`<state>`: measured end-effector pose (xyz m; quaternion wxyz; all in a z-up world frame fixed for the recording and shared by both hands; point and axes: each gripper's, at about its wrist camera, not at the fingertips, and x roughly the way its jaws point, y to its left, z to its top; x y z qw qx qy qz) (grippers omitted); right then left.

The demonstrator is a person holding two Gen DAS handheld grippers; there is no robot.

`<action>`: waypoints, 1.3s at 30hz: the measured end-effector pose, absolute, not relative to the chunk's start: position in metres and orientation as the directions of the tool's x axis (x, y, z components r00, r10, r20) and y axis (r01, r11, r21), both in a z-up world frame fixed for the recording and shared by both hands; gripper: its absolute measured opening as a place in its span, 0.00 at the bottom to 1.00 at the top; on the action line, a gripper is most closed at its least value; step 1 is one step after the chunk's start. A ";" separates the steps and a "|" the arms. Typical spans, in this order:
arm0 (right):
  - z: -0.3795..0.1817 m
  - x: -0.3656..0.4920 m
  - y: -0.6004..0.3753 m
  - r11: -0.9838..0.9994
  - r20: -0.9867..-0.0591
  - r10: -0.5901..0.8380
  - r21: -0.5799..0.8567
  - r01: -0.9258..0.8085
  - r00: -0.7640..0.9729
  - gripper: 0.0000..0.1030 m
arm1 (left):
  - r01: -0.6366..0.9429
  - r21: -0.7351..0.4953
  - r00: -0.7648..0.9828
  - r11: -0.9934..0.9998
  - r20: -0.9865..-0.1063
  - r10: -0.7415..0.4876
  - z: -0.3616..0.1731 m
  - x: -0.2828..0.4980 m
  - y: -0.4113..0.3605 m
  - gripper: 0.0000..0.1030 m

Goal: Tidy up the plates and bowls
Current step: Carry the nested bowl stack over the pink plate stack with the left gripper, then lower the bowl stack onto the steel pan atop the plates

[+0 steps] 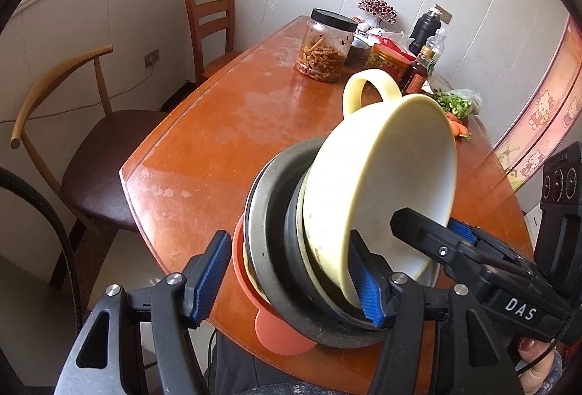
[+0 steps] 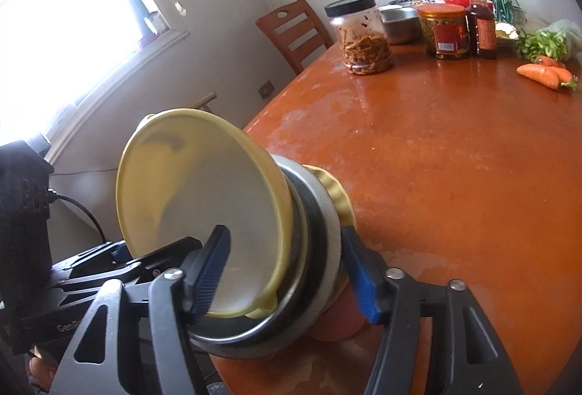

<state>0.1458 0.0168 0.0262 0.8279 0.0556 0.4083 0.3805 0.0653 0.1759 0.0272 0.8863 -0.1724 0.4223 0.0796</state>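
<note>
1. two grippers straddle the tilted stack (image 1: 320, 267) at the table (image 1: 218, 126) edge; left gripper (image 1: 291, 282) and right gripper (image 2: 287, 275) stand part-open, whether their pads press it i cannot tell.
2. loose jaws could let the cream bowl (image 1: 393, 184) slide off.

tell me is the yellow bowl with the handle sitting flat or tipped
Tipped. The yellow bowl leans steeply on the stacked dishes, its empty inside facing sideways and its handle pointing up.

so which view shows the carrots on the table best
The right wrist view: the carrots lie in full sight on the table, beside the greens. In the left wrist view only an orange sliver of the carrots shows past the rim of the yellow bowl.
</note>
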 end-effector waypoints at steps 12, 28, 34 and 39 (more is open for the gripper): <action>0.043 0.137 0.005 0.709 -0.603 0.676 0.377 -0.597 0.423 0.68 | -0.295 -0.229 0.664 0.928 -0.747 0.026 0.047 0.046 0.181 0.61; 0.039 0.094 -0.038 0.726 -0.629 0.630 0.267 -0.634 0.456 0.68 | -0.334 -0.194 0.683 0.922 -0.724 0.096 0.060 0.002 0.203 0.63; 0.020 0.078 -0.038 0.729 -0.677 0.583 0.192 -0.657 0.449 0.69 | -0.353 -0.125 0.627 0.927 -0.767 0.135 0.030 0.015 0.205 0.63; 0.006 0.076 -0.032 0.726 -0.704 0.557 0.155 -0.671 0.440 0.71 | -0.336 -0.134 0.600 0.932 -0.793 0.102 0.005 0.028 0.210 0.63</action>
